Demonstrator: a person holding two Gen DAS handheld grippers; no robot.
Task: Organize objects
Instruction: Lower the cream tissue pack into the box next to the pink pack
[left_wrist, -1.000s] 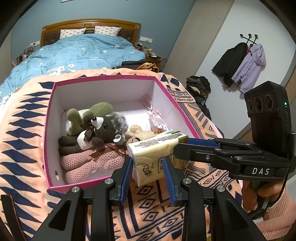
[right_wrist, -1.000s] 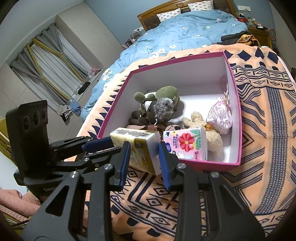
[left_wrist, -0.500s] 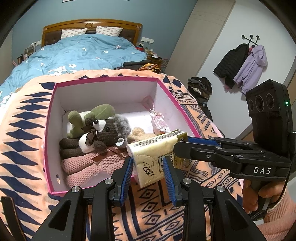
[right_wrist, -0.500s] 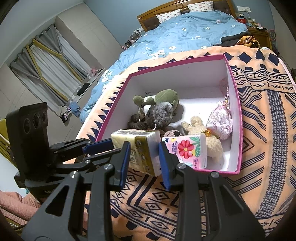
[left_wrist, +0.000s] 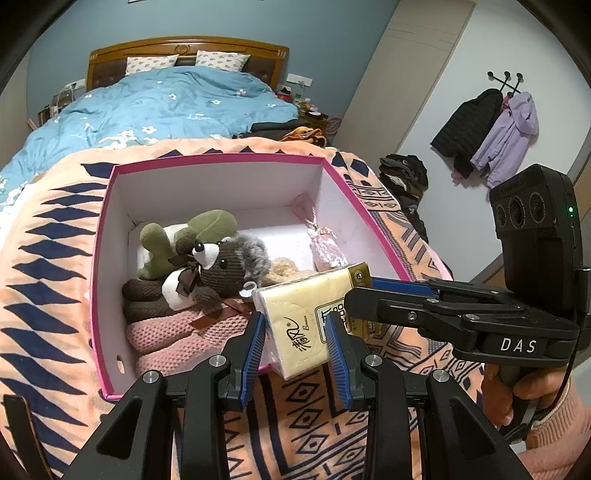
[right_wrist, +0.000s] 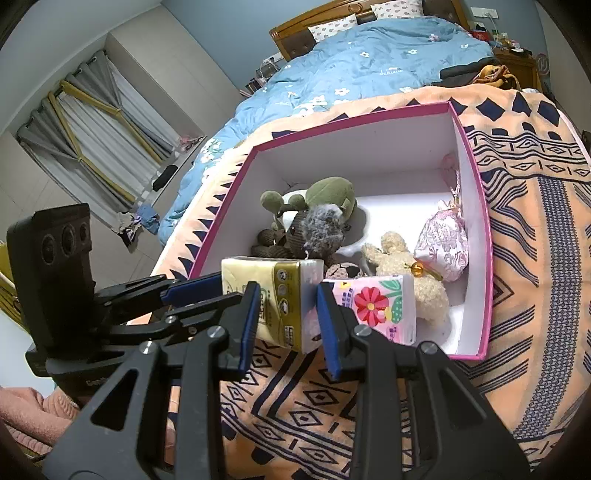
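Both our left gripper (left_wrist: 295, 341) and right gripper (right_wrist: 286, 319) are clamped on the yellow tissue pack (left_wrist: 314, 314), just over the pink box's (left_wrist: 221, 160) near rim. We should carry it level past that rim, then let go together beside the floral tissue pack (right_wrist: 373, 306).

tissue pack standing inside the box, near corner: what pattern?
Pink tissue pack with a red flower and green leaves printed on it. Shows best in the right wrist view.

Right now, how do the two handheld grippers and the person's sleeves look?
Both the left gripper and the right gripper are black plastic with blue ribbed pads and silver screws. Each carries a black three-lens camera box; the right one shows white letters DAS and a green light. The sleeves are pink knit.
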